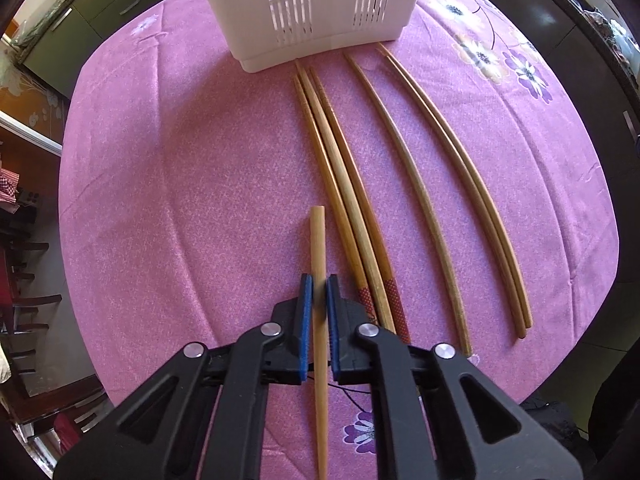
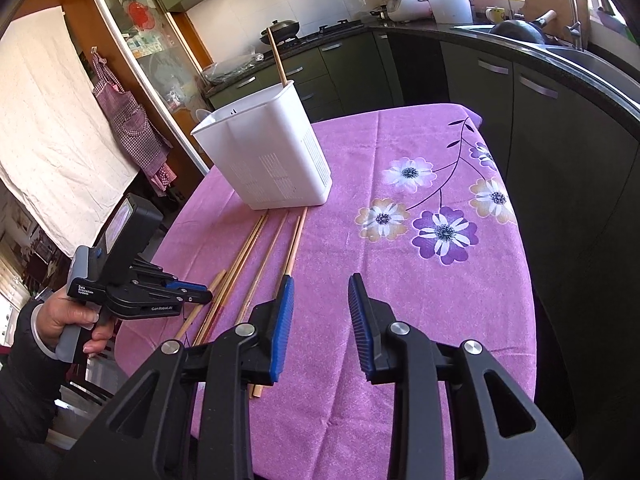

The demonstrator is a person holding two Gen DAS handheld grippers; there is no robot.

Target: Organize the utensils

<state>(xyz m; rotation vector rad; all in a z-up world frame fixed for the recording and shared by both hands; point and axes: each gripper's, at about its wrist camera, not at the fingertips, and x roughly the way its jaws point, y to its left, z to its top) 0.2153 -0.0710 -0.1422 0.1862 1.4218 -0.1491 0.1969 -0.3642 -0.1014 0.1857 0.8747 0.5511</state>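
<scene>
My left gripper (image 1: pixel 319 300) has its blue pads (image 1: pixel 305 320) pressed together on a single pale wooden chopstick (image 1: pixel 319 248), which runs lengthwise between the fingers with its blunt end poking out ahead; the pinch sits well along the stick, so I judge that it could pivot or slide as I lift, and a tilted stick would catch the rim of the white slotted plastic utensil basket (image 1: pixel 308 8) instead of dropping in; the basket stands beyond the gripper at the far side of the pink flowered tablecloth (image 1: pixel 180 160), well apart. Just right of the held stick lies a bundle of three tan chopsticks with red patterned ends (image 1: pixel 344 184), near enough that my right-hand pad may drag one along; then a lone olive-tan chopstick (image 1: pixel 404 160), then a touching pair of the same colour (image 1: pixel 460 152), all pointing towards the basket. My right gripper (image 2: pixel 320 304) hangs spread and empty over bare cloth, its left pad just beside that pair (image 2: pixel 294 248); closing here would grip nothing; one chopstick (image 2: pixel 277 56) already stands in the basket (image 2: pixel 272 152).
</scene>
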